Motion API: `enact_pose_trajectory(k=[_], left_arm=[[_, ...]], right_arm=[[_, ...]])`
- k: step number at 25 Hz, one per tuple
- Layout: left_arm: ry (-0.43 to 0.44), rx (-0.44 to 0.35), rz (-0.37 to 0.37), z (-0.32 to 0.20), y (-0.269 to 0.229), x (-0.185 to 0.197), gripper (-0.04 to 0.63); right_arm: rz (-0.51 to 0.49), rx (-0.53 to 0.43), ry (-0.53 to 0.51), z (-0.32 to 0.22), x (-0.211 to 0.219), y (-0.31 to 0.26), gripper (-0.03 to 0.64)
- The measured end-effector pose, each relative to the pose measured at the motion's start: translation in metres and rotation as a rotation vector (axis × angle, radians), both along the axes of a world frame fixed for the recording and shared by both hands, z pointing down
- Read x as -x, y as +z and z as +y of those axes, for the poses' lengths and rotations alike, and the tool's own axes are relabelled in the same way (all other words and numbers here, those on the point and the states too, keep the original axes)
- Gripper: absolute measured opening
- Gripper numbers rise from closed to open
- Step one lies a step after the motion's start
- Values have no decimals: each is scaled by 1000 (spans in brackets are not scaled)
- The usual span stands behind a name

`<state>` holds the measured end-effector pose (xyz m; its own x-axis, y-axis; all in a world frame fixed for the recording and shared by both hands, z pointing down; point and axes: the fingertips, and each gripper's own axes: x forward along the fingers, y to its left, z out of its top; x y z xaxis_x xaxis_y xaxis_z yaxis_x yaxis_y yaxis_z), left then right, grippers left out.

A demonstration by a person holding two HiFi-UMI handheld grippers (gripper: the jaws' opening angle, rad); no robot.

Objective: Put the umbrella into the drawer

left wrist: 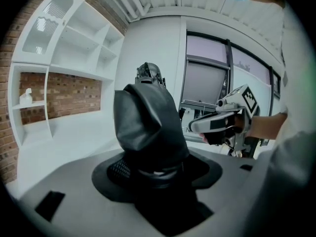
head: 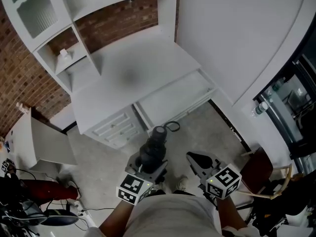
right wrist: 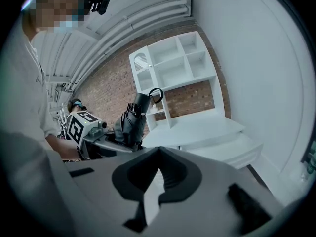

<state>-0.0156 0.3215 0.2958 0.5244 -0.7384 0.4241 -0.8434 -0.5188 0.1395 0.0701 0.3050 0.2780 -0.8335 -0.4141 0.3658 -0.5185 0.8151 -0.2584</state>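
Wall point(head: 114, 26): red brick, behind shelf unit.
Shelf unit point(head: 83, 47): white; small white bottle point(head: 63, 54) in one cubby.
Chair point(head: 257, 168): brown, far right.

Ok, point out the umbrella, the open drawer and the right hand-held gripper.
umbrella point(head: 152, 153), head view, on its folded black canopy.
open drawer point(head: 173, 98), head view, on its bare white floor.
right hand-held gripper point(head: 191, 156), head view, at the front tip of its black jaws.
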Motion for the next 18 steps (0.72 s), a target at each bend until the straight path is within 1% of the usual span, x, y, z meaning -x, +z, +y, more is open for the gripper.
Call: enact_pose_trajectory(k=[5,9,18], left_arm=[[10,-16,5,-1,-3,1,282],[12,-11,9,0,-1,7,282],[52,-17,15,5,-4,20,282]], right_arm=[[5,5,3,3,0,1,28],[-13,24,3,7,4,2,28],[-19,5,26,6,22,-2,28]])
